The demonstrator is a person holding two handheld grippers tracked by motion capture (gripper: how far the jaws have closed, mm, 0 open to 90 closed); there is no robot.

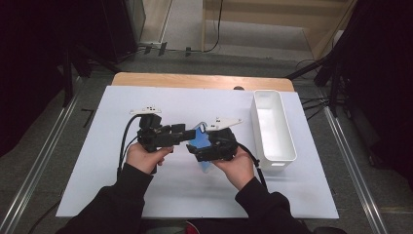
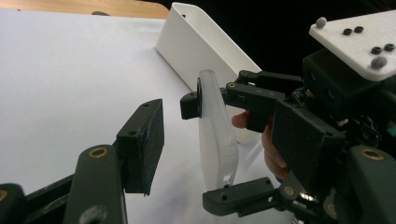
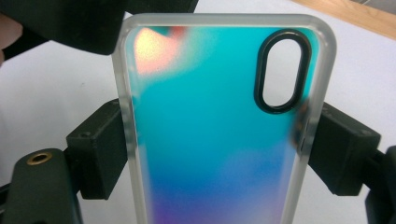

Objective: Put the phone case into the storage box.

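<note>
A long white bin [image 1: 273, 127] stands open and upright at the right side of a white sheet [image 1: 112, 161] covering the wooden surface [image 1: 195, 80].

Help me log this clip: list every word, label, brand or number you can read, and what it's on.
None can be read: the phone case clamped in the right hand-held gripper, the white bin and the white sheet carry no lettering.
</note>
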